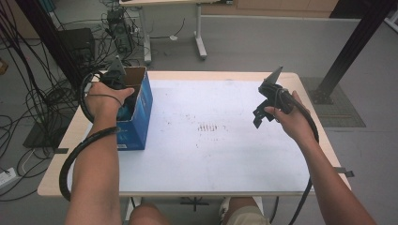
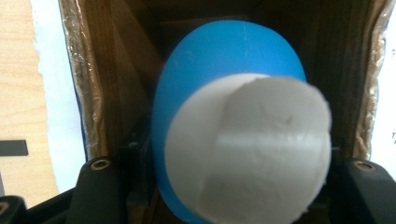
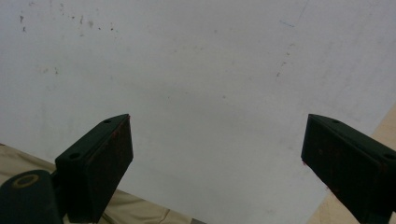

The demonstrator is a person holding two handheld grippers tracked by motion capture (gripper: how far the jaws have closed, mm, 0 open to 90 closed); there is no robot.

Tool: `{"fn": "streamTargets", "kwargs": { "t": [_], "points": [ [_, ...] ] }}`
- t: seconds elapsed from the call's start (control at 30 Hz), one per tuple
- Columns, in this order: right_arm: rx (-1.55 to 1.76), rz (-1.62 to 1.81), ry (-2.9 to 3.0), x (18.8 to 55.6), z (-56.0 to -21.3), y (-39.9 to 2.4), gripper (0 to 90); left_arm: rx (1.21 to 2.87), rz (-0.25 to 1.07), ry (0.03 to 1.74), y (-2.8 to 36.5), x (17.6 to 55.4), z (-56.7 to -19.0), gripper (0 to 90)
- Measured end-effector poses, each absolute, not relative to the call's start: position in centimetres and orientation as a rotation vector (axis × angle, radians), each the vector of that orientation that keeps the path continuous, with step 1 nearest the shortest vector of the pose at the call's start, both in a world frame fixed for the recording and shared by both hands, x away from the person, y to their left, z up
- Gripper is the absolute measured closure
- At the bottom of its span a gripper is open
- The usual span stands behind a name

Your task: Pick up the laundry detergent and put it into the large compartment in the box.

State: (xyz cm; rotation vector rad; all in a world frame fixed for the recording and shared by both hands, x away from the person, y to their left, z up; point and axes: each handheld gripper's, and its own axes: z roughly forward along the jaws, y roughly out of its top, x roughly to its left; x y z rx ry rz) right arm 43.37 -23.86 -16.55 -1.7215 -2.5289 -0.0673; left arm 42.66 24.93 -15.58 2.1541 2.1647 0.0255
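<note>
Nearest in the left gripper view, the left gripper (image 2: 233, 186) has its fingers (image 2: 100, 179) closed on a blue-and-white egg-shaped thing (image 2: 233, 140) — the black pads press on its flanks at either side. Its white end (image 2: 252, 154) faces the camera and its blue end (image 2: 224, 56) points away, down into the box, so the long axis runs along the line of the fingers rather than across them. Around it rise the brown cardboard inner walls of the box (image 2: 93, 93), whose rim is wrapped in shiny tape. In the high view the left hand (image 1: 105, 98) sits over the open top of this blue box (image 1: 141, 112), which stands at the left edge of the tabletop (image 1: 211, 154); the gripper reaches down into it, so the egg lies inside the box, above its floor as far as can be told. The right gripper (image 1: 259, 117) hangs over the right part of the white tabletop, well apart from the box, held in the right hand (image 1: 291, 117). In the right gripper view its fingers (image 3: 98, 163) stand wide apart with nothing between them — bare white sheet (image 3: 210, 70) lies below, faintly speckled. Farther off, past the table's far edge, grey floor (image 1: 263, 42) and tangled cables (image 1: 28, 93).
</note>
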Motion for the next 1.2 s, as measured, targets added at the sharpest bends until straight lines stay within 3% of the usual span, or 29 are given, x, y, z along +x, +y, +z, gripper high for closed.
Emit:
{"fn": "streamTargets", "kwargs": {
  "t": [1.2],
  "points": [
    [-1.730,-0.065,-2.540,43.07,-16.00,-23.80,8.7,2.160,0.046,2.156,24.54,42.46,-15.67,37.2]
  ]
}}
